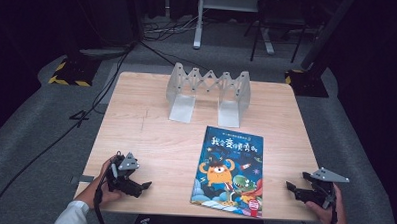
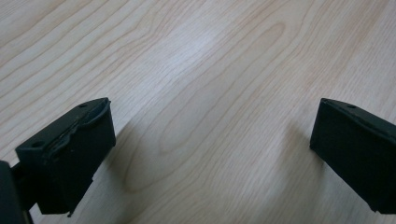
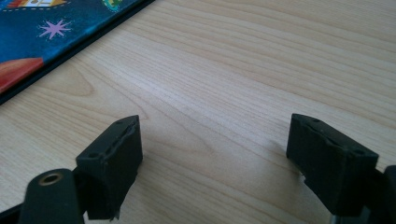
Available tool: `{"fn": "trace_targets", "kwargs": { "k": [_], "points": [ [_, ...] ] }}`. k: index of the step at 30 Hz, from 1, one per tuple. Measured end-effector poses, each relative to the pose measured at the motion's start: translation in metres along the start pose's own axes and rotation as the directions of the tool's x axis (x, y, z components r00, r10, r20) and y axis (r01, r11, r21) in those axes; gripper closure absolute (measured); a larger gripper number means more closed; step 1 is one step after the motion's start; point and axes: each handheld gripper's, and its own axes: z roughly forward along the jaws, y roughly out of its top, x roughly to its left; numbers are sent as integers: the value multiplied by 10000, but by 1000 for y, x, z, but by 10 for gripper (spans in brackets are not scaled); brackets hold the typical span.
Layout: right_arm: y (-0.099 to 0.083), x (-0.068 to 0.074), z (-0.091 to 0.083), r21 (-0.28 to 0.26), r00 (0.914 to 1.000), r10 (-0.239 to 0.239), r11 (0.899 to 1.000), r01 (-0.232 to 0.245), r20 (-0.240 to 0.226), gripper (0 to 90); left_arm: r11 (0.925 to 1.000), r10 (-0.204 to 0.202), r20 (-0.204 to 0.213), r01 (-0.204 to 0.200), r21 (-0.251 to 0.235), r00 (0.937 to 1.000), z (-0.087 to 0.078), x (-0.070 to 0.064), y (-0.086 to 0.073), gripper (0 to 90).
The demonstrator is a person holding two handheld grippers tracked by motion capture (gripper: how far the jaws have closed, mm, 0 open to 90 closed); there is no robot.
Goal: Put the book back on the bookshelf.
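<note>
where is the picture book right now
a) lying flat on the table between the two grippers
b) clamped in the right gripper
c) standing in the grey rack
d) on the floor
a: the picture book lies flat, cover up, on the table, apart from the grey rack behind it, with the left gripper and right gripper open on either side.

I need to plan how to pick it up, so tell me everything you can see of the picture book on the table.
The picture book lies flat and closed, cover up, on the near half of the wooden table, slightly tilted. Its glossy dark-blue cover shows white title characters, an orange cartoon monster and a green one. It looks thin, and its near edge lies close to the table's front edge. Nothing rests on it; both grippers are apart from it, and the expandable grey book rack stands behind it.
</note>
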Motion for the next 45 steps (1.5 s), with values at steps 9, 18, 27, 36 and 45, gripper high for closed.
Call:
{"fn": "trace_targets", "kwargs": {
  "k": [9,18,27,36,45],
  "points": [
    [1,2,1,27,9999,-91,10000,91,-99,183,9998,200,208,-200,-16,9996,11,-10,12,4],
    [10,10,7,336,9929,-820,9958,852,-864,171,9977,672,589,-671,-36,9960,27,-35,31,4],
    [32,35,30,381,9768,-1477,9871,1553,-1554,169,9934,1147,1010,-1147,-55,9883,43,-55,49,4],
    [48,48,48,387,9668,-1758,9818,1860,-1852,132,9934,1147,1019,-1146,-72,9882,45,-57,50,5],
    [60,61,61,284,9552,-2001,9770,2112,-2181,129,9929,1189,1070,-1183,-113,9871,43,-62,47,4]
  ]
}}
